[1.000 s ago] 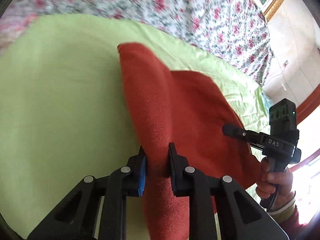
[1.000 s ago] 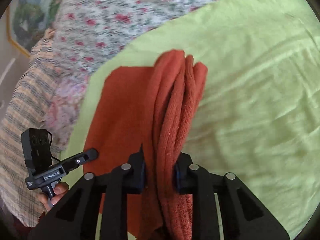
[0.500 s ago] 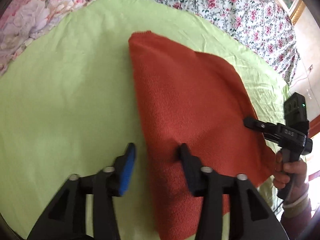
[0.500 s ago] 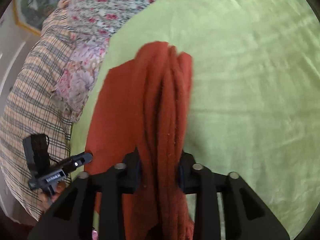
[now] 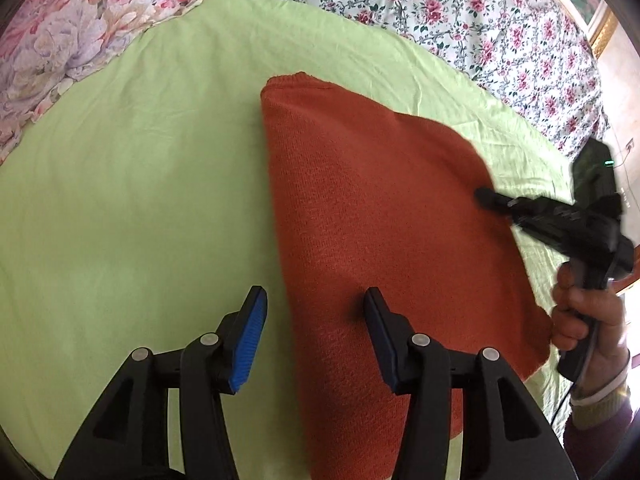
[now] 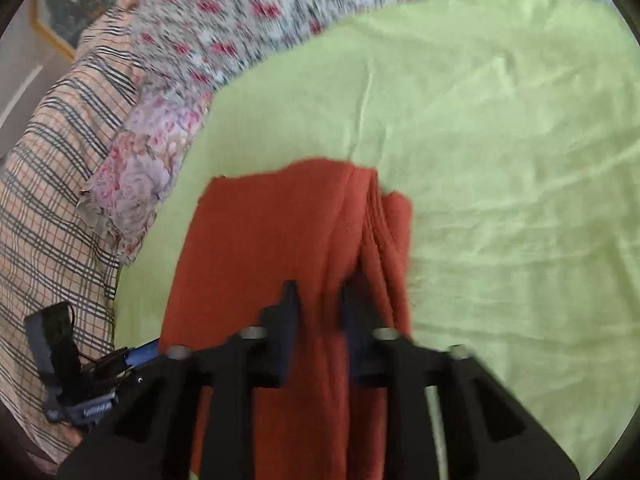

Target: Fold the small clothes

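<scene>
On the green sheet [image 5: 120,180], the folded red cloth [image 5: 380,220] lay flat, released by the spread left gripper [image 5: 312,320], while the right gripper [image 6: 320,300], jaws just closing, pinched its layered edge.

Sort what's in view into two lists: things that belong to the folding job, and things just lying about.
Job in hand:
- rust-red knitted garment, folded flat
- light green sheet under it
- left claw, open
- right claw

Lying about:
- rose-print floral bedcover
- pale pink floral pillow
- beige checked cloth
</scene>
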{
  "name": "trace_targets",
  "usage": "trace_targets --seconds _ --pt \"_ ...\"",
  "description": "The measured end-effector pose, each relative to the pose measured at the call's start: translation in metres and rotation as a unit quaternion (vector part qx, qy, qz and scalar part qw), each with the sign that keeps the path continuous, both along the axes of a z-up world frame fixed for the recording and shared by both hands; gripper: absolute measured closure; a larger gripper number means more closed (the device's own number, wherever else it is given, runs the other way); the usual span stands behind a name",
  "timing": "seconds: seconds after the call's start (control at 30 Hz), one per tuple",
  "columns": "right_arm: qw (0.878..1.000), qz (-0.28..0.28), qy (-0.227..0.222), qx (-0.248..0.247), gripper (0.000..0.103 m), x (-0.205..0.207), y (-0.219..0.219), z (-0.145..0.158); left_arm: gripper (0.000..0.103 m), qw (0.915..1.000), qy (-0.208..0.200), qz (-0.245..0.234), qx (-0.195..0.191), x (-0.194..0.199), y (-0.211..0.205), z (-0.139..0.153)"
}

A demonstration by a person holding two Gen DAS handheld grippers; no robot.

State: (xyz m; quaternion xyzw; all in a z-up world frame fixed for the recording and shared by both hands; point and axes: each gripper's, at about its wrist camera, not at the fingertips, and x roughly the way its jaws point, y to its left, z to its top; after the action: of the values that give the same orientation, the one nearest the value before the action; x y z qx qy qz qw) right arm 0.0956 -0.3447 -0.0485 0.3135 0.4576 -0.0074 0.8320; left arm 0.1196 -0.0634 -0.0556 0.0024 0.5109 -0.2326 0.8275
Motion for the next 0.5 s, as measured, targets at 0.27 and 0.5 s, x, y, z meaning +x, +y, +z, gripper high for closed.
trace_targets --seconds 0.27,0.5 --pt "0.999 -0.013 -0.032 -0.03 0.092 -0.042 -0.006 0.02 0.048 0.9996 0.005 -0.024 0.013 -0.007 -0.017 -0.008" --pt "0.999 -0.026 -0.006 -0.029 0.092 -0.029 -0.008 -0.022 0.035 0.9996 0.025 -0.012 -0.004 -0.002 -0.011 -0.023"
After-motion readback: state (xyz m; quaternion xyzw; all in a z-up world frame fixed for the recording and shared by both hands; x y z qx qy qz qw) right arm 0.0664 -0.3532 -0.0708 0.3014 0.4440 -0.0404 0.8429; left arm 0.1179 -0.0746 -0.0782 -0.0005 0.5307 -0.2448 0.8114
